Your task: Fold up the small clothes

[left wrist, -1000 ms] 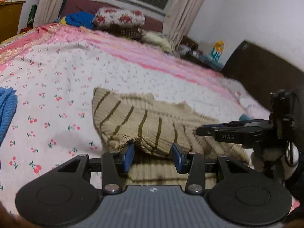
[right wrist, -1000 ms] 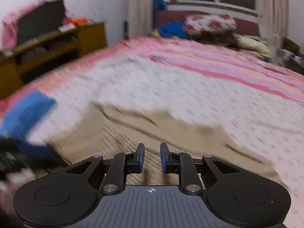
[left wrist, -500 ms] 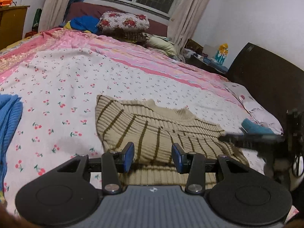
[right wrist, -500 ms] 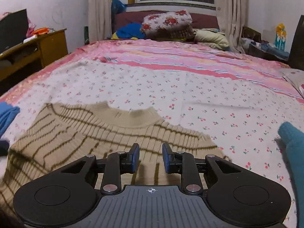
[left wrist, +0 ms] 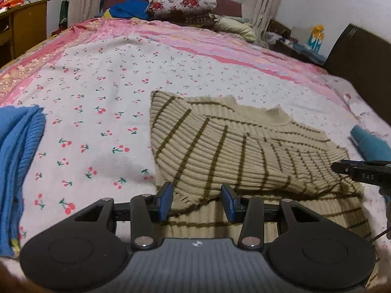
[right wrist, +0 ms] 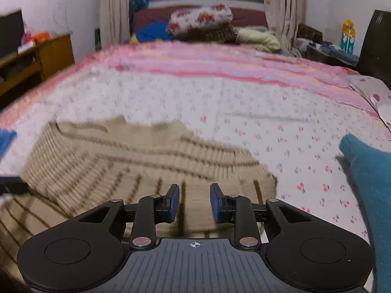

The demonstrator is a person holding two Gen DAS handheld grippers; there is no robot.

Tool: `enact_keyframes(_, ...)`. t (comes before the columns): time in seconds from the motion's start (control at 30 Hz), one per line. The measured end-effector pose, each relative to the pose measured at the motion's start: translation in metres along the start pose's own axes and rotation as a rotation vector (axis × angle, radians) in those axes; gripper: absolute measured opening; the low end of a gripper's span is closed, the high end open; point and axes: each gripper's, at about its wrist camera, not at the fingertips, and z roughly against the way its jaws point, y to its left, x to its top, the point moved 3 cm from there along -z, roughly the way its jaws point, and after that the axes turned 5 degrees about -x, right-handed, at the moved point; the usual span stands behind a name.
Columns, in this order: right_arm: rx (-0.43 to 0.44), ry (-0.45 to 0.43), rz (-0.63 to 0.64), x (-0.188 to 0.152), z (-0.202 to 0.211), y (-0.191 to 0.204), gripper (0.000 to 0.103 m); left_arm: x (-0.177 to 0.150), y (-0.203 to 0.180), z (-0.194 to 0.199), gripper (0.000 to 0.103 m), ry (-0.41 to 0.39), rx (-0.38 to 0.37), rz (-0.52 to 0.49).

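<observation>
On the cherry-print bedspread [left wrist: 102, 92] ahead of me lies the beige striped sweater [left wrist: 220, 151], its top part folded down over the lower part, which reaches back toward me under both tools. My left gripper [left wrist: 197, 201] hangs over the near edge of that fold; its jaws stand apart, and a corner of the knit lies between the blue pads [left wrist: 165, 201] without being pinched, so nothing is grasped there. My right gripper [right wrist: 194, 202] sits over the sweater's right side, near the folded sleeve edge; its jaws are parted with only a narrow gap and clamp nothing, the fabric lying below them. The right wrist view is smeared by motion, so finer detail of the knit there I cannot tell. From the left view, the right tool's black body shows at the sweater's far right edge. A folded blue garment [left wrist: 17, 161] lies well apart on the left, and a teal garment [right wrist: 366, 183] on the right.
</observation>
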Motion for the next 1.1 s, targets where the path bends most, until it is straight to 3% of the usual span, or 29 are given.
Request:
enact_keyframes(0.43, 0.078, -0.04, -0.08, -0.012, 0.06, -0.008, 0.028, -0.018, -0.012, 0.03, 0.048, 0.022, 0.019, -0.045)
enact_keyframes(0.73, 0.09, -0.032, -0.068, -0.048, 0.112, -0.006, 0.029, -0.04, -0.03, 0.06, 0.048, 0.03, 0.013, -0.102)
enact_keyframes(1.1, 0.114, 0.022, -0.109, -0.092, 0.135, 0.0, 0.029, -0.071, -0.035, 0.08, 0.048, 0.067, 0.023, -0.136)
